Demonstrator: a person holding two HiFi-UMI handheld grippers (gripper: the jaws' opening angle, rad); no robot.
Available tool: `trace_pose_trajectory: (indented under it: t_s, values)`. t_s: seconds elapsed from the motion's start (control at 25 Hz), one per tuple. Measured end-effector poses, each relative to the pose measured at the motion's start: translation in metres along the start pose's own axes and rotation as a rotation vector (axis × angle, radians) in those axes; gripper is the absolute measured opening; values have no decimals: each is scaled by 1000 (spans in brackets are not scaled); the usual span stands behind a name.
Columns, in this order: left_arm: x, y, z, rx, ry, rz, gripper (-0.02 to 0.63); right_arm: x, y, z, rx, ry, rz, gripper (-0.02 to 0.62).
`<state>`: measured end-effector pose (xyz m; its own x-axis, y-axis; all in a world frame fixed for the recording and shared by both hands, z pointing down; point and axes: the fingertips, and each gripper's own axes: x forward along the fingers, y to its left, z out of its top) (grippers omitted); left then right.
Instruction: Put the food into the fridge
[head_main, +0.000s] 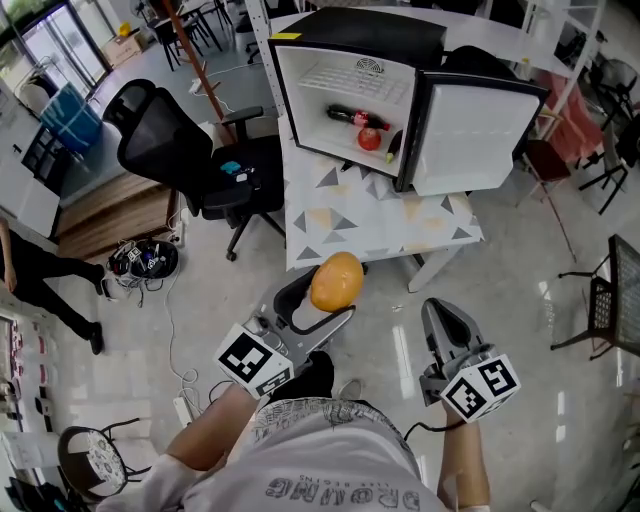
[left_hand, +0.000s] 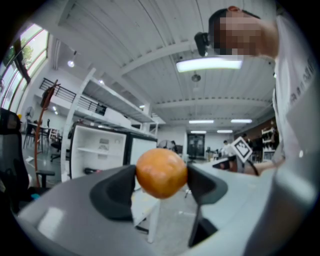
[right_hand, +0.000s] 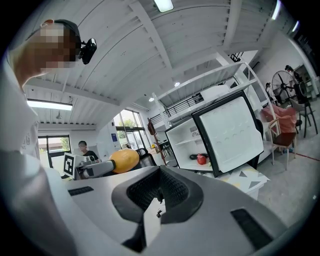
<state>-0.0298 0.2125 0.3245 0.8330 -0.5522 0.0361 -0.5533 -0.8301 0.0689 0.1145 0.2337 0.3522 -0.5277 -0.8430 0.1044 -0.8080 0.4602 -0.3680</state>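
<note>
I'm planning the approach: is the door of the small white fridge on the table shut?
No: the white door is swung wide open, baring the inside of the small white fridge.

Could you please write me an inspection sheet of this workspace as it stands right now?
Surface: small table with a triangle-patterned top, carrying the fridge, whose door is open.
Job's things: orange held out in front of the table; red fruit and dark bottle on the fridge's lower level.
Clutter: nothing seen.
Grippers: left tongs shut on the orange; right tongs shut, empty.
Cables: tangle of cables on the floor; white cable trailing beside it.
Surroundings: black office chair left of the table.
</note>
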Motion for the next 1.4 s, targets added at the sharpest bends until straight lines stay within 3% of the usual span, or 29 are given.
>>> trace_pose_trajectory:
  t_s: [0.36,1.4]
  values:
    - [30,44,-6,-8,1,-10,327,44,-27,5,10,8,-20,2]
    - [96,230,0,-48,22,-107,327,228,-64,36,15,33,-98,2]
